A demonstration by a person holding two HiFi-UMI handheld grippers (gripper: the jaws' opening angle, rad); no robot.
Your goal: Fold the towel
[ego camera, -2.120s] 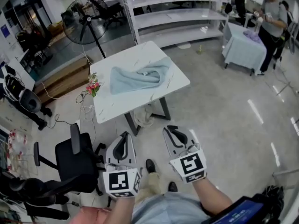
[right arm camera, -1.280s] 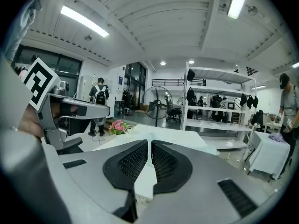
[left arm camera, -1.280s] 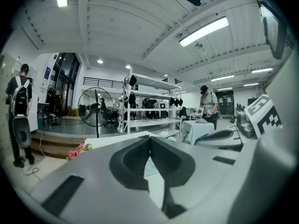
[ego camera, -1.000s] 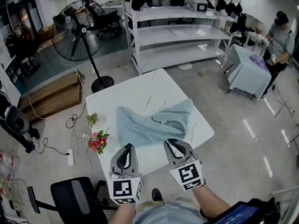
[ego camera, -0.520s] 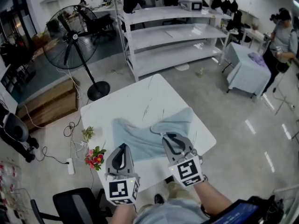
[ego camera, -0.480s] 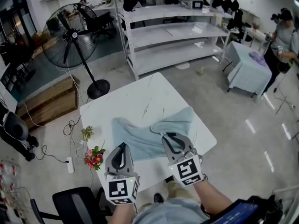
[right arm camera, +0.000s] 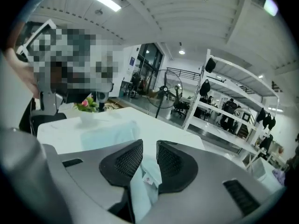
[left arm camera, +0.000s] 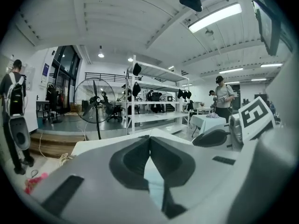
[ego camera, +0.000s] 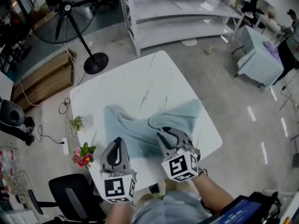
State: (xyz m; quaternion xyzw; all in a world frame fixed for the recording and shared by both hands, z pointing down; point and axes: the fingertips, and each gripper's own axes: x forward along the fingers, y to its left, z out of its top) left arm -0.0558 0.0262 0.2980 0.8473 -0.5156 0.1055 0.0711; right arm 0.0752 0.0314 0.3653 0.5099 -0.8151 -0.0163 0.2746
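Observation:
A crumpled light blue towel [ego camera: 135, 125] lies on the white table [ego camera: 135, 80], towards its near half. My left gripper [ego camera: 117, 142] hovers at the towel's near left edge with its jaws touching and nothing held; in the left gripper view the left gripper [left arm camera: 149, 138] shows towel [left arm camera: 154, 181] beneath it. My right gripper [ego camera: 163, 132] is over the towel's raised near right fold. Its jaws have just been opening. In the right gripper view the right gripper [right arm camera: 149, 149] stands parted, and a towel edge with a small white label [right arm camera: 150, 178] shows in the gap, unpressed.
A pot of pink flowers [ego camera: 82, 154] stands at the table's near left corner. A black office chair [ego camera: 70, 192] is on the floor to the near left. A standing fan [ego camera: 65, 8], white shelving [ego camera: 187, 8] and a cloth-covered side table [ego camera: 259, 55] lie beyond.
Both grippers have moved forward and down from beyond the table's near edge onto the towel. The right jaws have parted; the left jaws stay together.

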